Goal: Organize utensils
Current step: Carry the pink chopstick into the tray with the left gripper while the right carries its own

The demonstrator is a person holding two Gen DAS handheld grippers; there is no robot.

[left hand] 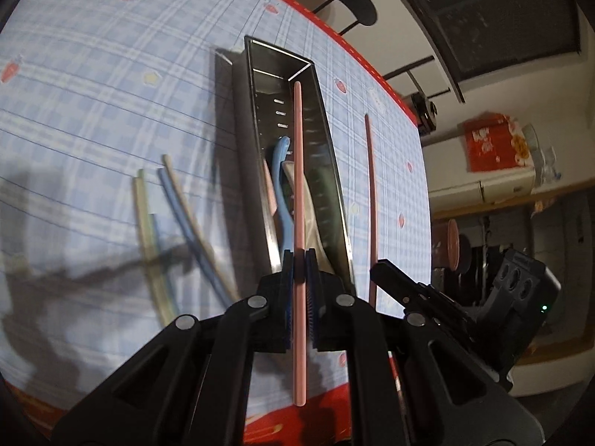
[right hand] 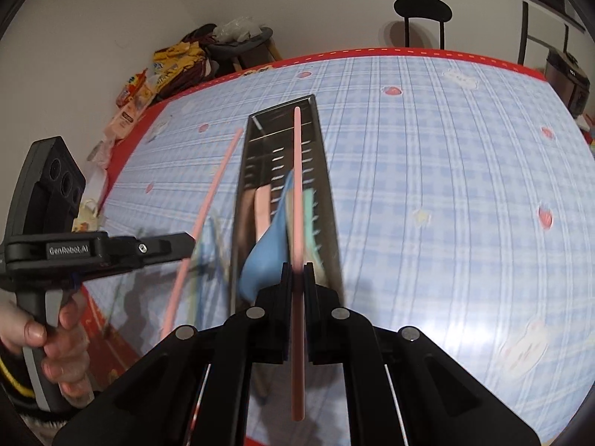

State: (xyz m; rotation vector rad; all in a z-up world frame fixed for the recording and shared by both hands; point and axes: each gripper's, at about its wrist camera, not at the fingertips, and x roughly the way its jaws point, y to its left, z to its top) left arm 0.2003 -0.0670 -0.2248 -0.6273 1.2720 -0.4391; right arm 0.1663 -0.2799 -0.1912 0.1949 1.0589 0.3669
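A long steel utensil tray (left hand: 327,137) (right hand: 322,156) lies on the checked tablecloth, holding a blue spoon (left hand: 279,171) (right hand: 266,256), a pink utensil, a cream one and a green one. My left gripper (left hand: 298,260) is shut on a pink chopstick (left hand: 298,171), held lengthwise over the tray. My right gripper (right hand: 297,271) is shut on a second pink chopstick (right hand: 296,171), also over the tray. The left gripper's chopstick also shows in the right wrist view (right hand: 208,204), just left of the tray; the right's shows in the left wrist view (left hand: 372,193).
Several loose chopsticks, green, cream and blue (left hand: 178,219), lie on the cloth left of the tray. The table's red edge (right hand: 372,52) is at the back, with black chairs (right hand: 424,11) beyond. Snack bags (right hand: 174,63) are piled at the back left.
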